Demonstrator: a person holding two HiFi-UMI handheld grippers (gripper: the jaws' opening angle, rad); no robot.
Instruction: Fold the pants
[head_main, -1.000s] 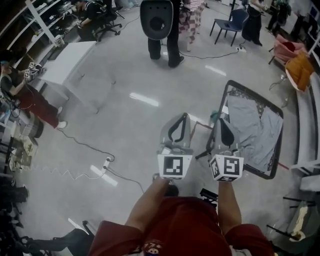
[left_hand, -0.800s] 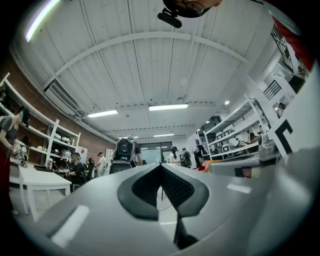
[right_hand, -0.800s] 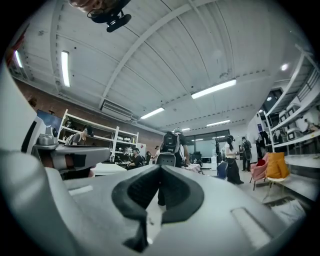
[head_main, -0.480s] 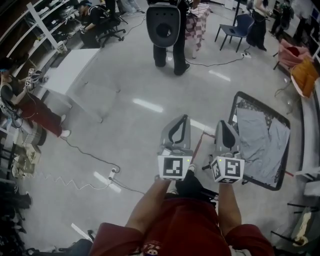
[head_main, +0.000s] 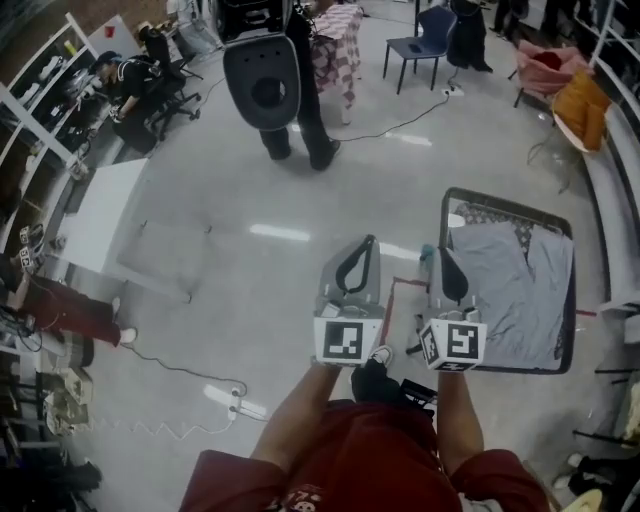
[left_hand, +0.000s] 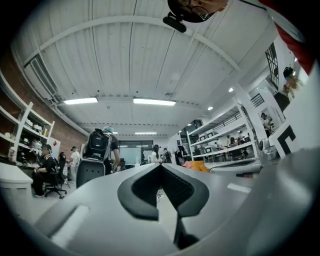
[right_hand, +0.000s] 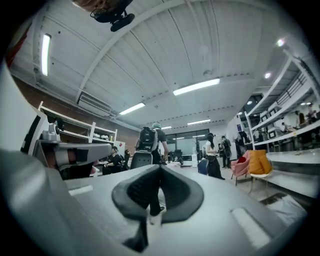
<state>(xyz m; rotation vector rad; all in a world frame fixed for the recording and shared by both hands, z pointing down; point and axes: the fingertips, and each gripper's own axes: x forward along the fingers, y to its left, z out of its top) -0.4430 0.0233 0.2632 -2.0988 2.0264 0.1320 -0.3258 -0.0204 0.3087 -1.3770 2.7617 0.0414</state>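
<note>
Grey pants (head_main: 510, 275) lie spread out on a dark-rimmed table (head_main: 507, 203) at the right of the head view. My left gripper (head_main: 369, 240) and right gripper (head_main: 441, 250) are held side by side in the air to the left of the table, pointing away from me. Both are shut with nothing between the jaws. The right gripper's tip overlaps the table's left edge in the head view. In the left gripper view (left_hand: 161, 166) and the right gripper view (right_hand: 160, 168) the closed jaws point level across the room. The pants show as a pale patch (right_hand: 287, 209) at the right.
A person with a backpack and a grey chair back (head_main: 262, 82) stands ahead on the floor. A white table (head_main: 105, 210) is at the left, cables (head_main: 175, 370) run over the floor, and a blue chair (head_main: 425, 35) and an orange one (head_main: 582, 108) stand farther off.
The view has swung left to right; both grippers moved level across the room, staying side by side and shut. The table with the pants now sits squarer beside the right gripper.
</note>
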